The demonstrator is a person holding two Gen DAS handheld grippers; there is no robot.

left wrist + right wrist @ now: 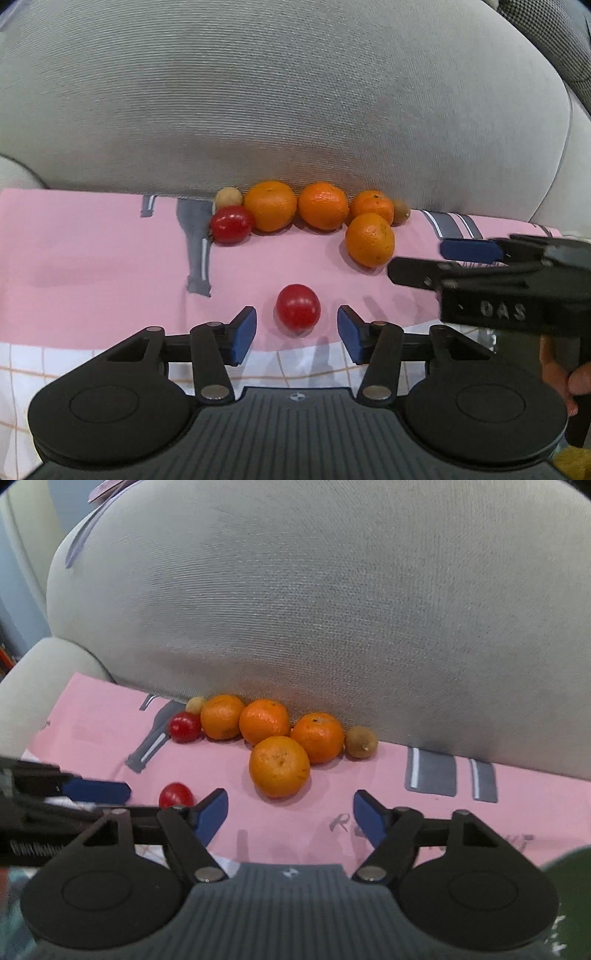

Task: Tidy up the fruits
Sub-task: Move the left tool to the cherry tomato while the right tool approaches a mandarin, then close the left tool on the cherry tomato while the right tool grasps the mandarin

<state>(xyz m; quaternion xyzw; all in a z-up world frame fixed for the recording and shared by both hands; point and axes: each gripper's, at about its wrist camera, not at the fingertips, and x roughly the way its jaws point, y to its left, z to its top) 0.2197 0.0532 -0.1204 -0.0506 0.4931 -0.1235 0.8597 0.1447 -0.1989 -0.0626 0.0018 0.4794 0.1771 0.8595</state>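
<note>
Fruits: glossy red tomato (298, 306), dimpled orange tangerines (369, 239).

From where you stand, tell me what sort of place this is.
Probably a living room at home: the fruit lies on a pink cloth spread over a sofa seat, with mandarins and cherry tomatoes lined up against a grey ribbed back cushion.

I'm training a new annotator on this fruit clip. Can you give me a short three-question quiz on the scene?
1. How many oranges lie on the pink cloth?
2. True or false: the left hand-held gripper is clamped on the near red tomato.
3. Which fruit lies ahead of the right hand-held gripper: A) front orange B) far red tomato C) brown fruit?

Key: 1. four; 2. false, its pads stand clear; 3. A.
</note>
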